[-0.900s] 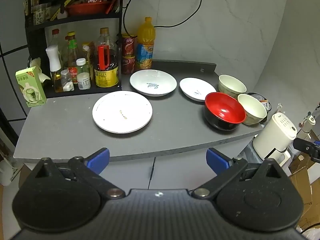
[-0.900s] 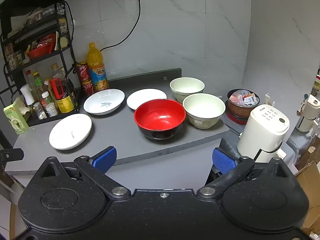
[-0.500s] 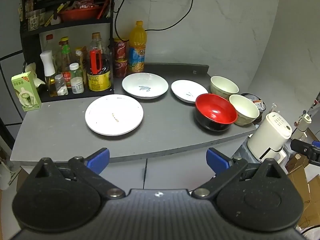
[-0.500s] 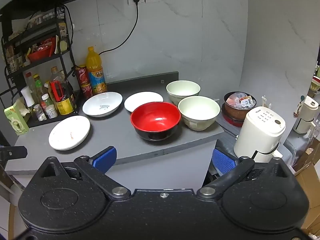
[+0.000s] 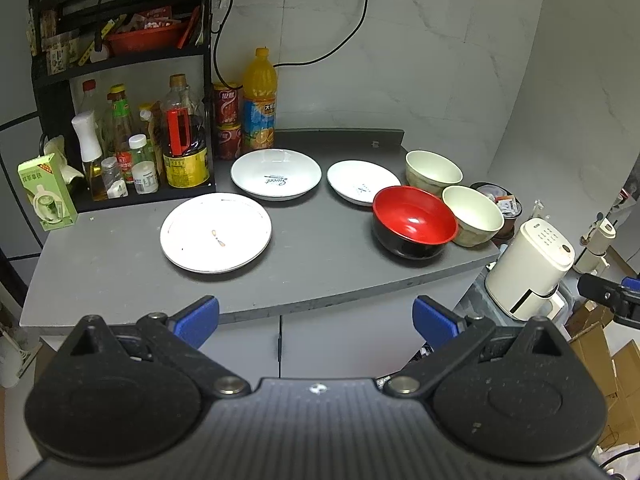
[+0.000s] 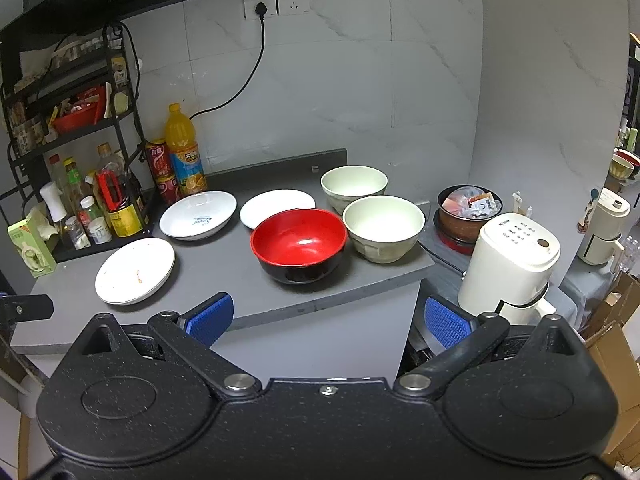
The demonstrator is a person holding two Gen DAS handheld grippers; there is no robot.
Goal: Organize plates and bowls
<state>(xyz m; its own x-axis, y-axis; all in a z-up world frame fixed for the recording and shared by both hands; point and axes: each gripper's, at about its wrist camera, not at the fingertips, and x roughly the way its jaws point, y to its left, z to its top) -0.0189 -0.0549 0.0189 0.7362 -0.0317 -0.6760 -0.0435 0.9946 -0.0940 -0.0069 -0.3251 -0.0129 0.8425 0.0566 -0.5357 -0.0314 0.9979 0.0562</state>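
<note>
On the grey counter (image 5: 120, 280) lie a large white plate (image 5: 216, 232) at front left, a deep white plate (image 5: 276, 174) behind it and a small white plate (image 5: 362, 182) to the right. A red-and-black bowl (image 5: 414, 220) and two cream bowls (image 5: 434, 168) (image 5: 472, 214) stand at the right end. My left gripper (image 5: 316, 316) hangs open in front of the counter's edge, holding nothing. My right gripper (image 6: 328, 316) is open too, short of the red bowl (image 6: 298, 242), with the cream bowls (image 6: 354, 184) (image 6: 384, 226) beyond.
A black rack (image 5: 120, 92) of bottles, an orange drink bottle (image 5: 260, 100) and red cans (image 5: 227, 124) stand at the back left. A green carton (image 5: 46, 192) sits at the left edge. A white kettle (image 6: 512, 264) and a snack bowl (image 6: 468, 210) stand right of the counter.
Both grippers have drawn back and risen a little from the counter, so the dishes look smaller and farther. Both stay open; no dish has moved.
</note>
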